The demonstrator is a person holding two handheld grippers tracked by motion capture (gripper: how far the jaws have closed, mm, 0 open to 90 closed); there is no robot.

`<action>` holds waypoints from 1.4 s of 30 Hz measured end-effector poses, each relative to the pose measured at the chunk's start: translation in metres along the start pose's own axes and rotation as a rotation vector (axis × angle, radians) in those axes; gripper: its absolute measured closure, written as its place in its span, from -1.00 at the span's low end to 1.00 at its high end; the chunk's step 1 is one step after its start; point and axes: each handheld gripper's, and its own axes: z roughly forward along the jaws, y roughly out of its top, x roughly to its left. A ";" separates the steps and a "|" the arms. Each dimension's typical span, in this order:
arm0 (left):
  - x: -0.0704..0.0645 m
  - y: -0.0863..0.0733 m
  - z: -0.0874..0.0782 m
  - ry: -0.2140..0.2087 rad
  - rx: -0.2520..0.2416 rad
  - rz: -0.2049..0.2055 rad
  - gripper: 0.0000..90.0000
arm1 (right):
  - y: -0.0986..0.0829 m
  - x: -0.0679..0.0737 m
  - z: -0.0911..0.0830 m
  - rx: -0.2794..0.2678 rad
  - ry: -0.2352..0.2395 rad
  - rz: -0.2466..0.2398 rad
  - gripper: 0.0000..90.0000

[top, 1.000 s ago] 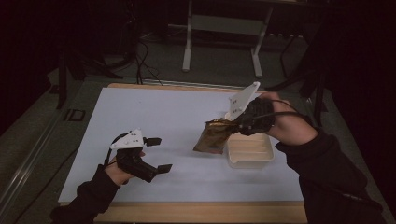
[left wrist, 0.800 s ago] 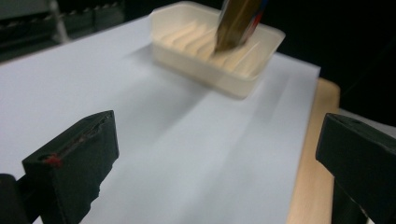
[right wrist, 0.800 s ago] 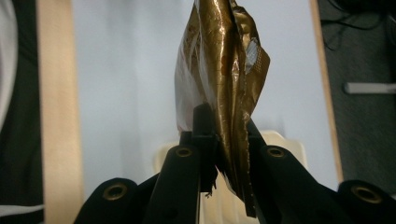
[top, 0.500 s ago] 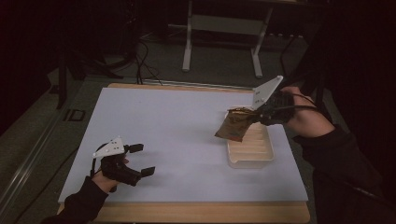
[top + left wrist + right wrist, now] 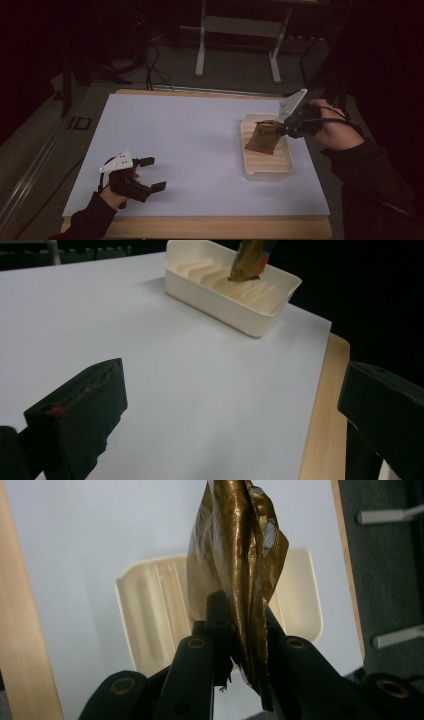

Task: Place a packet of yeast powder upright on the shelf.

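Golden-brown foil packet (image 5: 262,137) hangs pinched in the right gripper (image 5: 281,128) above the cream tray (image 5: 267,170) — left gripper (image 5: 151,174) spread, empty.

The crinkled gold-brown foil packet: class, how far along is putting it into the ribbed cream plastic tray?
Done: the crinkled gold-brown foil packet is picked up, clamped in the right gripper. In hand: it hangs over the ribbed cream plastic tray. Left: lowering and releasing it. The left gripper waits open, apart.
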 end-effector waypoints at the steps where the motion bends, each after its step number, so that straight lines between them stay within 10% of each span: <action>1: 0.000 0.000 0.000 0.004 0.005 0.000 -0.99 | -0.002 0.000 0.001 0.011 0.000 0.004 0.86; 28: 0.005 -0.007 0.000 0.002 -0.006 -0.039 -0.99 | 0.001 0.001 0.057 -0.030 0.093 0.012 0.85; 42: 0.005 -0.008 0.002 0.002 0.000 -0.032 -0.99 | -0.023 -0.002 0.083 -0.039 0.150 0.105 0.81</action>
